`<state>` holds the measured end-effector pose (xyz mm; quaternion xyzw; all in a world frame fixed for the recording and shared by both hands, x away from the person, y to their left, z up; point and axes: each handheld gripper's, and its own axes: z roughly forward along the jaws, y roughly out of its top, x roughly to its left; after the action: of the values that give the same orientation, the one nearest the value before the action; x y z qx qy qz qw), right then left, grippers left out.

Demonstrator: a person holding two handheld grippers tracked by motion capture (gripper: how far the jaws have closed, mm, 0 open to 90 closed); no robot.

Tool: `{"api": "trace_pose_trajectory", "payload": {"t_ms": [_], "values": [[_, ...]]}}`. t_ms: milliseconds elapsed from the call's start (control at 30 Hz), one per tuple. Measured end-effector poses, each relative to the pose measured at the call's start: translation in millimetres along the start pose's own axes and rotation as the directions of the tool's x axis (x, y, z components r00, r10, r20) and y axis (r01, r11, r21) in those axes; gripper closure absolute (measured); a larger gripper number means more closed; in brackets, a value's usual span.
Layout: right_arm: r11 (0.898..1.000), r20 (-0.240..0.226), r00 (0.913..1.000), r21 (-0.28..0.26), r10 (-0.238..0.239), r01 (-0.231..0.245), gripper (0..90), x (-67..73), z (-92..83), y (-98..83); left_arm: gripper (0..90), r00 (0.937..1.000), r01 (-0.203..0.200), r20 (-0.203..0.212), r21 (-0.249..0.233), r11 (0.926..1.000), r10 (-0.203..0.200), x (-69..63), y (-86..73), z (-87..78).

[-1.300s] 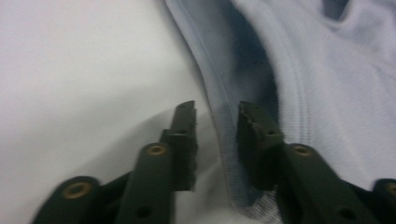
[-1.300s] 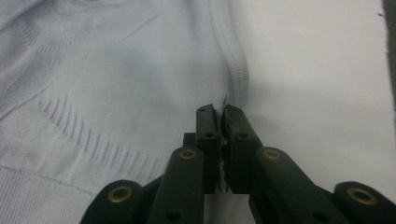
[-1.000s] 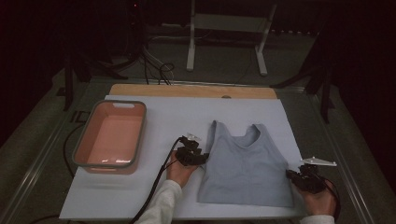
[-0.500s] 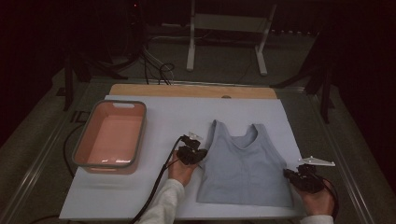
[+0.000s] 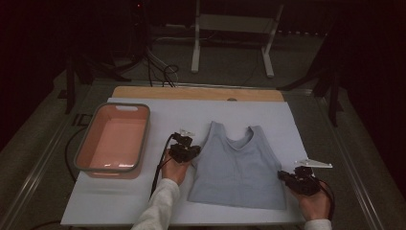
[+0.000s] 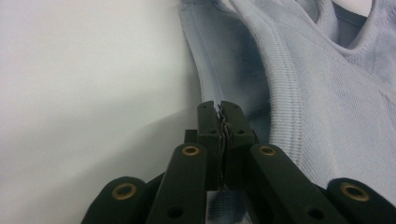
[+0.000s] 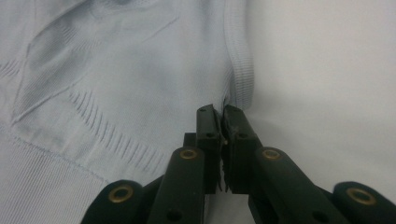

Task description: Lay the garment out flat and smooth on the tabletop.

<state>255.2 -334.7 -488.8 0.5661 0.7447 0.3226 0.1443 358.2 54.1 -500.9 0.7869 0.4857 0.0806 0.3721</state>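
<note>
White tabletop (image 5: 134, 201): light-blue top (image 5: 237, 165) lies flat, both side edges clamped in left fingers (image 6: 210, 123) and right fingers (image 7: 208, 126).

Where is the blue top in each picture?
High view: the top lies flat right of centre on the white board.
Left gripper view: fills the upper right; jaws pinch its edge.
Right gripper view: fills the left; jaws pinch its edge.
Shared landmark: the ribbed armhole edge beside bare white board.
</note>
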Motion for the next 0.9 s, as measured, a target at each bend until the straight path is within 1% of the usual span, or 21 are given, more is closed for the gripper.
{"api": "trace_pose_trajectory", "payload": {"t_ms": [133,233,333,367,400,467,533,567,600,633,667,733,800,833,900], "values": [[1.0,-0.018,0.9996,-0.01,-0.023,0.023,86.4,10.8,7.9,6.5,89.0,0.9995,0.01,-0.028,0.0,0.9999,-0.01,11.6,-1.5,-7.8],[0.999,-0.037,0.9983,-0.007,-0.044,0.044,86.4,18.7,14.3,10.3,89.0,0.9987,0.02,-0.048,0.0,0.9998,-0.02,19.6,-4.2,-13.1],[0.998,-0.051,0.9965,-0.005,-0.066,0.066,86.4,26.9,18.9,12.7,88.9,0.9965,0.028,-0.078,0.001,0.9996,-0.028,26.6,-8.3,-18.0],[0.997,-0.06,0.9957,-0.007,-0.071,0.071,86.4,29.1,20.2,13.5,88.9,0.9957,0.036,-0.086,-0.002,0.9994,-0.036,28.7,-9.8,-19.4],[0.997,-0.064,0.995,-0.008,-0.076,0.076,86.3,31.3,21.5,14.3,88.9,0.995,0.044,-0.089,-0.004,0.999,-0.044,30.5,-11.2,-20.9],[0.996,-0.067,0.9937,-0.009,-0.09,0.09,86.2,34.9,23.7,15.9,88.6,0.9945,0.037,-0.098,-0.002,0.9993,-0.037,31.4,-13.5,-22.9],[0.996,-0.063,0.9937,-0.01,-0.093,0.092,86.0,37.0,25.2,17.1,87.4,0.9943,0.031,-0.102,-0.002,0.9995,-0.031,30.8,-14.3,-24.1],[0.996,-0.06,0.9941,-0.012,-0.091,0.09,85.6,36.8,25.7,17.6,85.9,0.9946,0.031,-0.099,-0.013,0.9994,-0.032,28.6,-15.1,-26.7],[0.996,-0.059,0.9945,-0.014,-0.087,0.086,85.2,36.2,25.8,17.7,84.0,0.9937,0.026,-0.109,-0.014,0.9996,-0.028,27.1,-15.1,-28.3],[0.996,-0.057,0.9948,-0.014,-0.084,0.083,84.7,35.2,25.8,17.7,79.7,0.9932,0.028,-0.113,-0.023,0.9994,-0.03,25.9,-14.9,-30.2],[0.997,-0.057,0.9952,-0.017,-0.08,0.079,84.3,34.3,25.6,17.7,72.8,0.9932,0.027,-0.113,-0.034,0.9991,-0.031,25.0,-14.8,-32.4],[0.997,-0.057,0.9956,-0.034,-0.075,0.073,74.5,32.1,24.0,17.7,60.8,0.9919,0.027,-0.122,-0.055,0.9981,-0.034,23.2,-15.0,-37.9],[0.997,-0.085,0.9948,-0.049,-0.056,0.052,58.5,29.7,22.5,18.2,50.9,0.9941,0.024,-0.104,-0.079,0.9966,-0.033,22.5,-15.3,-43.7],[0.998,-0.091,0.9949,-0.054,-0.044,0.039,51.3,29.0,22.4,18.2,46.3,0.9945,0.023,-0.099,-0.087,0.9959,-0.032,21.5,-15.5,-46.6],[0.998,-0.087,0.9954,-0.053,-0.042,0.037,46.0,28.6,22.8,18.1,40.1,0.995,0.019,-0.095,-0.103,0.9945,-0.029,19.5,-16.2,-51.3]]}}
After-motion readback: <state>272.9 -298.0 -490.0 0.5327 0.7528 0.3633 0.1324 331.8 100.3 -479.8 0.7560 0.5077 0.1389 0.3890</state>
